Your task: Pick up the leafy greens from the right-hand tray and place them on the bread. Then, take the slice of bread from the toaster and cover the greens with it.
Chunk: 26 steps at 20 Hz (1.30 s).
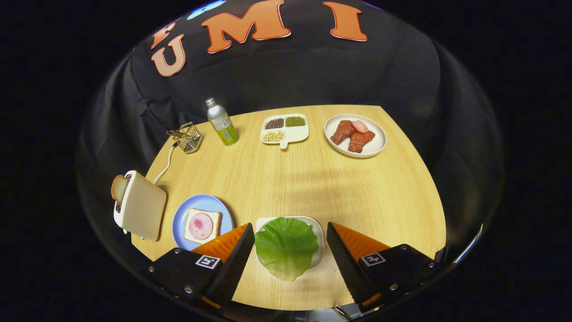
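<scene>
A green leaf (286, 247) lies on a small white tray (316, 228), right between my fingers. My gripper (289, 243) is open, one finger on each side of the leaf, neither touching it. To the left of the left finger, a blue plate (180, 221) holds a slice of bread (203, 226) with a round pink ham slice on top. Further left stands a cream toaster (140, 205) with a slice of bread (119, 188) sticking out of its slot.
Beyond the fingers on the wooden table (313, 179): a white plate of meat pieces (355, 135) at the back right, a divided dish of beans (284, 129), a green-labelled bottle (221, 121), and a small wire basket (187, 137) by the toaster's cord.
</scene>
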{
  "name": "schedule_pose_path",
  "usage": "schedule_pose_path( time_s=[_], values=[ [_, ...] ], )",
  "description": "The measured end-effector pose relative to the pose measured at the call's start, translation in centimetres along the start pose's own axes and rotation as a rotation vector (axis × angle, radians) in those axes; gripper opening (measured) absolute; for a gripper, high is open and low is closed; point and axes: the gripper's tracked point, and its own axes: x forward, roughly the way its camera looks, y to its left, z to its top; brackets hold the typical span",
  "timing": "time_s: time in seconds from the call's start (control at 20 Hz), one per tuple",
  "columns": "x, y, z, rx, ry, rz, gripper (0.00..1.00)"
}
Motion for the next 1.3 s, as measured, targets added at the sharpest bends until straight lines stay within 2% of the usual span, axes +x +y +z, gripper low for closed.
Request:
schedule_pose_path(
  time_s=[0.25, 0.6, 0.9, 1.3],
  values=[
    [3.2, 0.2, -3.8, -0.047, 0.165, -0.002, 0.97],
    [6.7, 0.6, -6.6, -0.132, 0.301, -0.011, 0.96],
    [8.9, 0.8, -7.9, -0.158, 0.372, -0.033, 0.96],
    [9.9, 0.9, -8.7, -0.14, 0.398, -0.074, 0.86]
  ],
)
